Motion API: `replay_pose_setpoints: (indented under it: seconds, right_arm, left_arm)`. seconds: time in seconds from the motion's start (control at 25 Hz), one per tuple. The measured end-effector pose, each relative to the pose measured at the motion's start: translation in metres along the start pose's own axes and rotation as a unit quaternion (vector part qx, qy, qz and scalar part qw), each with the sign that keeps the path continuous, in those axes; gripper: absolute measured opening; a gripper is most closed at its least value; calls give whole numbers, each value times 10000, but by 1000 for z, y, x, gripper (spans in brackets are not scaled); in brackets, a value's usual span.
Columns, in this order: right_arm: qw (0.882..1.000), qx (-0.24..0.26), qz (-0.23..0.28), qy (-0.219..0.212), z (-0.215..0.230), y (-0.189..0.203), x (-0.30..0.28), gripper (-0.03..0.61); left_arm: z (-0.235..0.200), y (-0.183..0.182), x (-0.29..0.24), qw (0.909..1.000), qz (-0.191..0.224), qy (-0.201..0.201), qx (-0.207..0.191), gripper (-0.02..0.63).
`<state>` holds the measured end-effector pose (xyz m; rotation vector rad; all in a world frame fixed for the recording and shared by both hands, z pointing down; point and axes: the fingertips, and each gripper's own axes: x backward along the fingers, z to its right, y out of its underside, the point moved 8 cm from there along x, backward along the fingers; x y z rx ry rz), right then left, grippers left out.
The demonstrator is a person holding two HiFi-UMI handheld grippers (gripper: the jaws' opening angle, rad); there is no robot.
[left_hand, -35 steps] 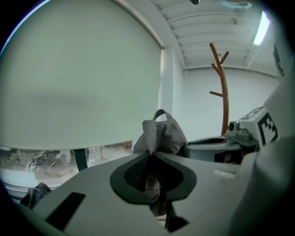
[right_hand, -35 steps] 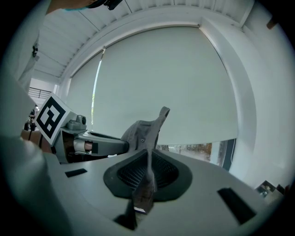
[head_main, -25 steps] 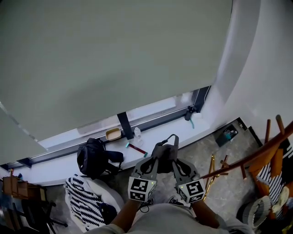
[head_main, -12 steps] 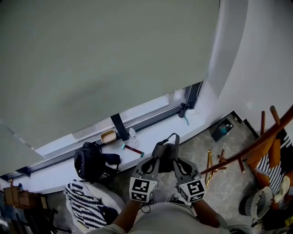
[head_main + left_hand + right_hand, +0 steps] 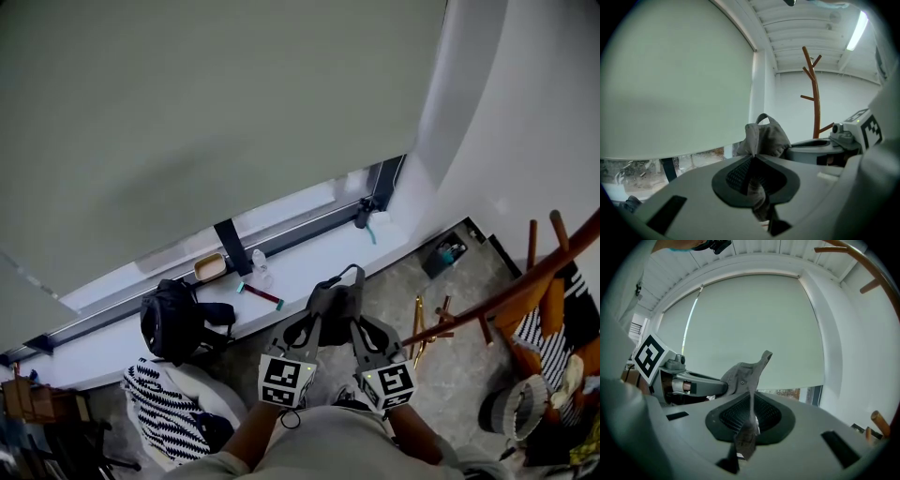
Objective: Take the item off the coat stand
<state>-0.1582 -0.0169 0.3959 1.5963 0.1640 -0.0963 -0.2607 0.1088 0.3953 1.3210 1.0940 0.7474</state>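
Observation:
A grey cloth cap (image 5: 336, 302) with a small loop on top hangs in the air between my two grippers, away from the wooden coat stand (image 5: 525, 291). My left gripper (image 5: 315, 323) is shut on the cap's left edge, and the fabric (image 5: 766, 138) bunches past its pads. From the other side my right gripper (image 5: 356, 324) is shut on a thin fold of the cap (image 5: 743, 373). The stand's bare branches show in the left gripper view (image 5: 814, 93) and the right gripper view (image 5: 876, 273).
A black backpack (image 5: 173, 319) leans on the white window sill (image 5: 309, 267), which carries a small dish (image 5: 209, 266) and a red pen (image 5: 262, 295). A black-and-white patterned cloth (image 5: 164, 412) lies lower left. Striped clothing (image 5: 542, 339) hangs low on the stand.
The head view has swung a little, so the sill and backpack slid left and up. Both grippers keep the same hold on the cap.

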Motion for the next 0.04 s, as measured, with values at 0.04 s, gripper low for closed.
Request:
replay_pose_setpoints:
  seconds: [0.04]
  right_arm:
    - [10000,-5,-16,0,1,0,0,28]
  left_arm:
    - [0,0,-1,10000,-8,3,2,26]
